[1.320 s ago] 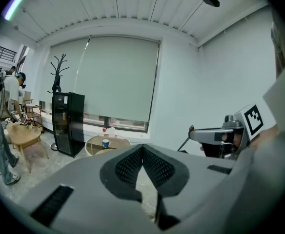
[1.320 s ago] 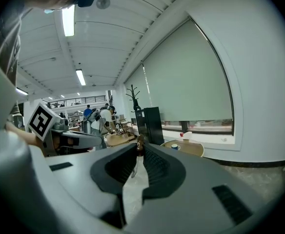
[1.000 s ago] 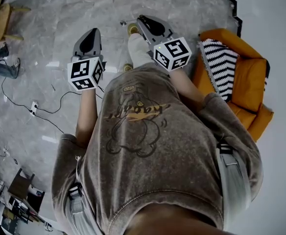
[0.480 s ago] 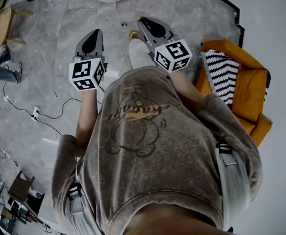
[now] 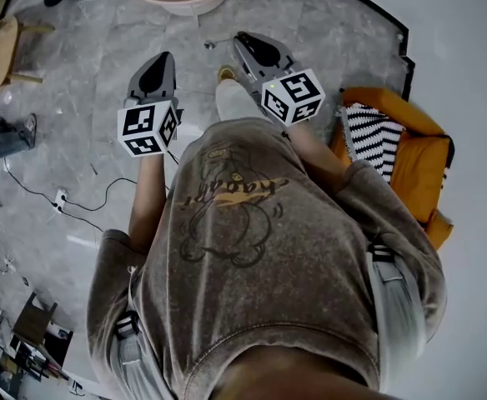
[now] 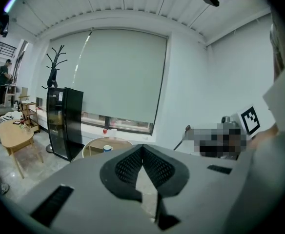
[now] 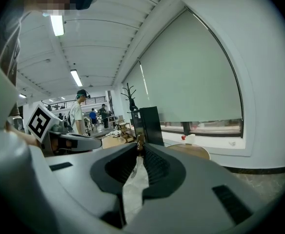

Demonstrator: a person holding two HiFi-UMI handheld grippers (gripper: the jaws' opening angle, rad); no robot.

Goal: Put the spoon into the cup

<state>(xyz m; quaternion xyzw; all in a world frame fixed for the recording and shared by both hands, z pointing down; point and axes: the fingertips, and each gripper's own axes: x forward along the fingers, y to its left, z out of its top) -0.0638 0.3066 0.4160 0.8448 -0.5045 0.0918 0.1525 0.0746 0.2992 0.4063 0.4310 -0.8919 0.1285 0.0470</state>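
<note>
My right gripper (image 5: 240, 36) (image 7: 139, 145) is shut on a thin spoon (image 5: 213, 43), which pokes out to the left of its tip. In the right gripper view only a small brown bit (image 7: 140, 140) shows between the pads. The left gripper (image 5: 163, 57) (image 6: 142, 146) is shut with nothing in it. Both are held out level in front of the person's chest. A white cup with blue on it (image 6: 107, 148) stands on a round table (image 6: 96, 145) (image 5: 185, 5) ahead, well beyond both grippers.
An orange armchair (image 5: 423, 161) with a striped cushion (image 5: 375, 132) stands to the right. Cables (image 5: 60, 194) run over the grey floor on the left. A black cabinet (image 6: 64, 123) and a coat stand (image 6: 56, 65) are beside the round table, under a window with its blind down.
The round table has slid further into the top of the head view and the armchair has dropped back. Both grippers keep their pose and are carried forward together.
</note>
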